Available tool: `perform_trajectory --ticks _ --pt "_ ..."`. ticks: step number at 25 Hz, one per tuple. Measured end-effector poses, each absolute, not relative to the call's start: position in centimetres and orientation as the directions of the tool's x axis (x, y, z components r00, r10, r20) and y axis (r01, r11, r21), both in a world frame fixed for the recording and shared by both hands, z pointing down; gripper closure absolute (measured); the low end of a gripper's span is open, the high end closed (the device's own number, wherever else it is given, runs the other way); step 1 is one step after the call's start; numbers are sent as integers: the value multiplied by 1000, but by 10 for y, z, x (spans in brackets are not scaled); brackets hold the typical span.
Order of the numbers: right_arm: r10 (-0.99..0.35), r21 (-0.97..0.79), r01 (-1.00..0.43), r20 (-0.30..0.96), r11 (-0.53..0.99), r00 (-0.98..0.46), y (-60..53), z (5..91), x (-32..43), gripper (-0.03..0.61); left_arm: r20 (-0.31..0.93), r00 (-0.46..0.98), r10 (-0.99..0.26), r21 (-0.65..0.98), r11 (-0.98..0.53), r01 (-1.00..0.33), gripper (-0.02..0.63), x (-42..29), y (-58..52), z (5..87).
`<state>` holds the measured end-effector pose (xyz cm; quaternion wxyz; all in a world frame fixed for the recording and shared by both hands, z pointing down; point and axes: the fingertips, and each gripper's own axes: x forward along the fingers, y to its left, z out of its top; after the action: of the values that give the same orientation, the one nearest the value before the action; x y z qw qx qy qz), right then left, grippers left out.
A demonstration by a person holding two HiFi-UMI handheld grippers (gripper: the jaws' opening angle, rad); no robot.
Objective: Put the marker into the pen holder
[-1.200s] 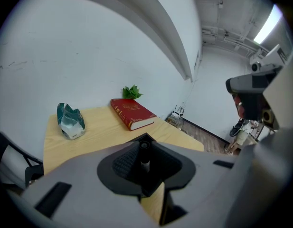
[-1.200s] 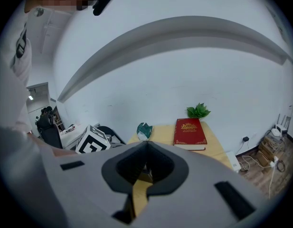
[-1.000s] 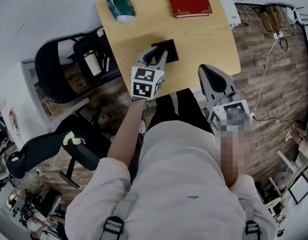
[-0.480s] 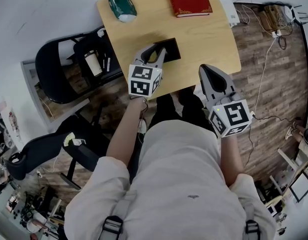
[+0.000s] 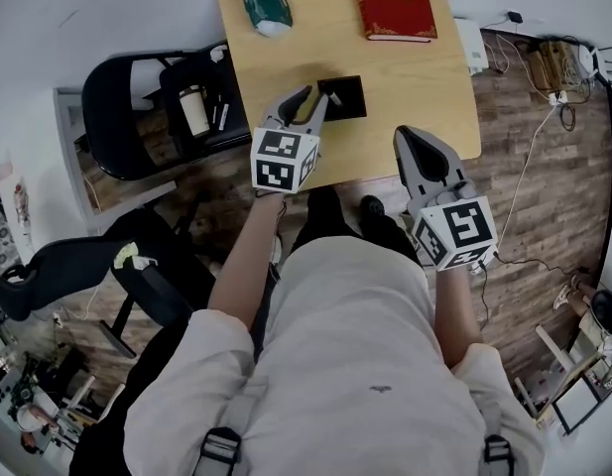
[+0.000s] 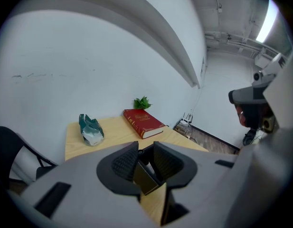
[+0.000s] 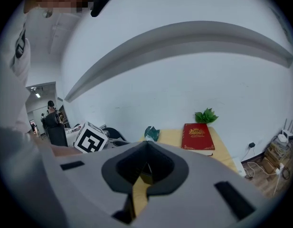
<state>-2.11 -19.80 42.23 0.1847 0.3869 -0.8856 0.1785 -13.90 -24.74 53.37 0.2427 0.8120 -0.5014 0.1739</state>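
A black square pen holder [image 5: 349,101] stands near the front of the wooden table [image 5: 425,87]. The marker's [image 5: 334,96] pale end shows at the holder's left rim. My left gripper [image 5: 316,95] is open just left of the holder, its jaws apart with nothing clamped. In the left gripper view the holder [image 6: 145,180] sits in the gap of that gripper [image 6: 146,151], and the grey marker [image 6: 149,166] stands inside it. My right gripper [image 5: 404,133] hovers over the table's front edge, right of the holder. Its jaws are shut and empty [image 7: 146,146].
A red book [image 5: 395,3] lies at the table's far right and a green-and-white packet [image 5: 268,6] at the far left. A black chair [image 5: 137,107] with a cup [image 5: 194,110] stands left of the table. Cables lie on the wooden floor [image 5: 529,117] to the right.
My left gripper has drawn back a little from the pen holder, so more of the holder shows. The right gripper has stayed near the front edge. The head view has shifted slightly.
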Motion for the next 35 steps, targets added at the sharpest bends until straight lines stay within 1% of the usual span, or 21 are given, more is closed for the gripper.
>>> perform_trajectory --ticks 10,19,27,35 --pt "-534 -176 -641 414 747 -737 -169 408 -15 580 494 309 -813 199 -240 -950 539 -140 -194 504" --pt "-452 -166 -537 371 827 -811 -140 394 4 580 464 200 -863 188 -125 -974 557 -121 -139 476" --pt "-396 -140 -460 332 877 -856 -111 379 26 580 421 126 -898 184 -51 -982 571 -93 -90 446" --pt "-357 -117 -405 297 907 -886 -75 367 47 580 350 78 -934 174 -17 -985 586 -61 -41 406"
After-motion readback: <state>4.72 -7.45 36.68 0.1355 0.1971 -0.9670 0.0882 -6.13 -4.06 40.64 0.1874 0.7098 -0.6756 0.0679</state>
